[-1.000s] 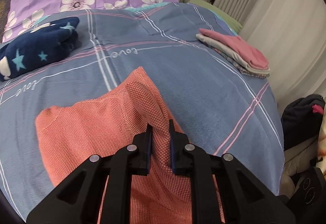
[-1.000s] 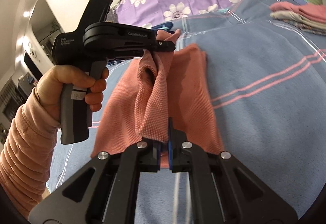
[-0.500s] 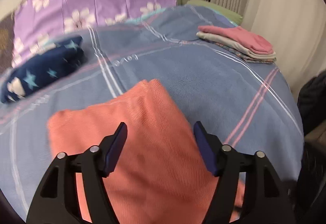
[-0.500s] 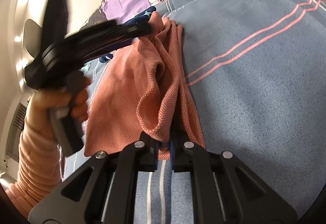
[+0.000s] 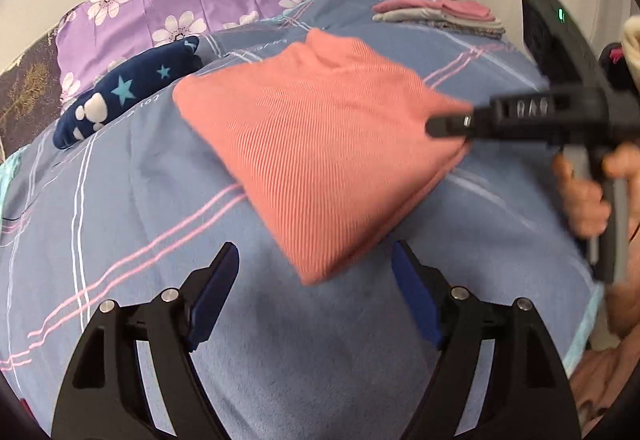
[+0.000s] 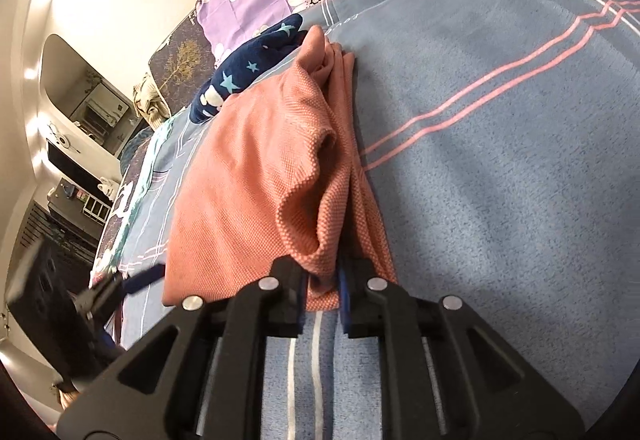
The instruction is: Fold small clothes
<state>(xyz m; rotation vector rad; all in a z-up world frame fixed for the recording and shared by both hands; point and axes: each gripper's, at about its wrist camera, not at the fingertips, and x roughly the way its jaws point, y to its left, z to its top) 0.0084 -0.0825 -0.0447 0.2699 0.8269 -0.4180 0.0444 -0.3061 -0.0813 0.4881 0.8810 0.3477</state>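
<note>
Both tongs at salmon garment point(image 5: 320, 144) corners (right point(image 6: 323, 282) gripping).

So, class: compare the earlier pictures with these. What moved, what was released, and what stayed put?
The left gripper let go of the folded salmon-orange knit garment, its jaws having just opened wide, and drew back off it. The right gripper has just been opening slightly; the garment's corner is still between its fingers. The navy star-print bundle and the stack of folded pink and grey clothes stayed put.
</note>
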